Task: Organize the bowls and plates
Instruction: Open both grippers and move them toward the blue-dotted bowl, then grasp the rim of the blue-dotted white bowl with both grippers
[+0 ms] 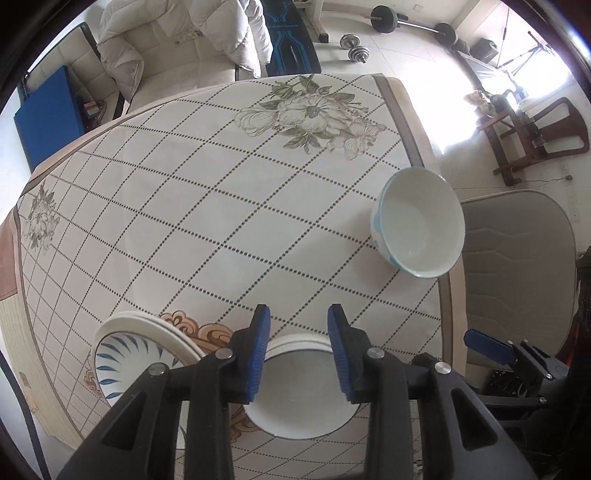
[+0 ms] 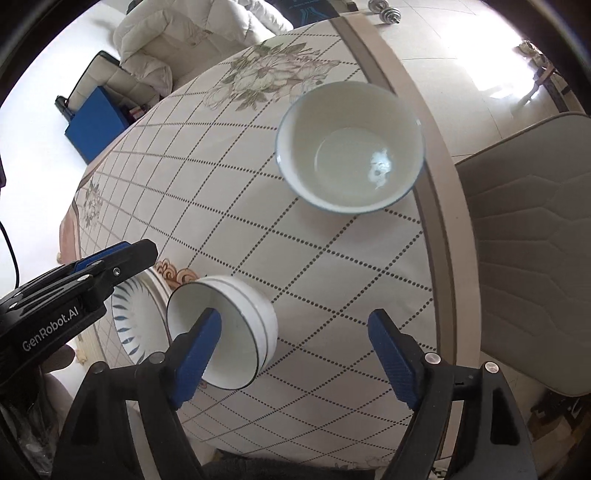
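Left hand-held gripper [image 1: 299, 354] nearest: jaws apart, nothing between the pads, hovering over the small bowl [image 1: 299, 387] at the near edge of the worktop [image 1: 221, 184]. Bowl sits upright, white, with thin grey rings on the outside per the right view [image 2: 229, 332]; looks like two nested, can't confirm.

Right hand-held gripper [image 2: 295, 350] also released, jaws wide apart, nothing gripped. Its left pad overlaps the small bowl's rim in its own view; contact can't be told. Right pad is over bare cloth.

Just left of the small bowl: blue-leaf plate [image 1: 125, 365] resting on a plain white plate [image 1: 155, 325], both near the near-left edge. The stack and the small bowl are close together, and whether they touch is hidden by the gripper frame.

Large bowl [image 1: 421, 221] stands upright farther out by the right edge of the worktop, well apart from the rest. White inside, blue rim line, blue pattern on the outer wall. Same bowl in the right view [image 2: 351, 147], with a bright glare spot on its floor.

Worktop carries a checked tablecloth with a flower print [image 1: 314, 114] at the far right corner.

Beyond: grey chair [image 1: 517, 266] off the right edge, white sofa [image 1: 177, 44] past the far edge, barbell [image 1: 410, 22] on the floor.
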`<state>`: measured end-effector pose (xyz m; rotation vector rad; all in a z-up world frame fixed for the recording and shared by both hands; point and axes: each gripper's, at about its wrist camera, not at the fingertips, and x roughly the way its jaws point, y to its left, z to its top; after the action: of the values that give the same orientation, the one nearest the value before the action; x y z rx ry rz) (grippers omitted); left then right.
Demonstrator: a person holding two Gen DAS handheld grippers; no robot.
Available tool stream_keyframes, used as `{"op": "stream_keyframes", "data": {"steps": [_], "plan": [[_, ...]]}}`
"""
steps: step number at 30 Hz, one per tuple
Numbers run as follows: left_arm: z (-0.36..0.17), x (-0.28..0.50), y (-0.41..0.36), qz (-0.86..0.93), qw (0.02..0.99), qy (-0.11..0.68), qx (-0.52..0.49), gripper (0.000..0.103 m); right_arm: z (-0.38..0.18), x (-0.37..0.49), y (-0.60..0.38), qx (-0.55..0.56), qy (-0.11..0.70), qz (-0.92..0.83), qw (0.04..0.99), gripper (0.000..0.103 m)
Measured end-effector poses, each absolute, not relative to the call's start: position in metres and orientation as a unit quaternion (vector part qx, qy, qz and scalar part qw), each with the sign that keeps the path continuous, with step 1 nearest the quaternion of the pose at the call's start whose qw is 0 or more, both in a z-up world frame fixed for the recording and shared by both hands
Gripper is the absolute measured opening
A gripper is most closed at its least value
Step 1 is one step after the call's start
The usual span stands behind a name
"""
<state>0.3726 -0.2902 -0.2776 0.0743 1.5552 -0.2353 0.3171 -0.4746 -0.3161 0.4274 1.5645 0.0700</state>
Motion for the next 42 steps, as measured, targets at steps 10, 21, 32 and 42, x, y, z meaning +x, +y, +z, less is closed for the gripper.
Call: {"op": "stream_keyframes", "data": {"steps": [10, 21, 32, 42], "plan": [[-0.318, 0.436, -0.354, -0.135, 0.66, 0.739, 0.025, 0.03, -0.333, 0.367, -0.563, 0.262, 0.674, -0.039, 0.689, 0.084], [-0.357, 0.466, -0.383, -0.144, 0.625, 0.766, 0.039, 0.03, -0.379, 0.405, -0.58, 0.281, 0.7, -0.036, 0.656, 0.065], [-0.365, 0.47, -0.402, -0.166, 0.623, 0.762, 0.062, 0.014, -0.399, 0.414, -0.57, 0.281, 0.715, -0.024, 0.64, 0.021], [-0.374, 0.466, -0.407, -0.173, 0.62, 0.763, 0.059, 0.009, -0.402, 0.416, -0.565, 0.251, 0.722, -0.032, 0.644, 0.009]]}}
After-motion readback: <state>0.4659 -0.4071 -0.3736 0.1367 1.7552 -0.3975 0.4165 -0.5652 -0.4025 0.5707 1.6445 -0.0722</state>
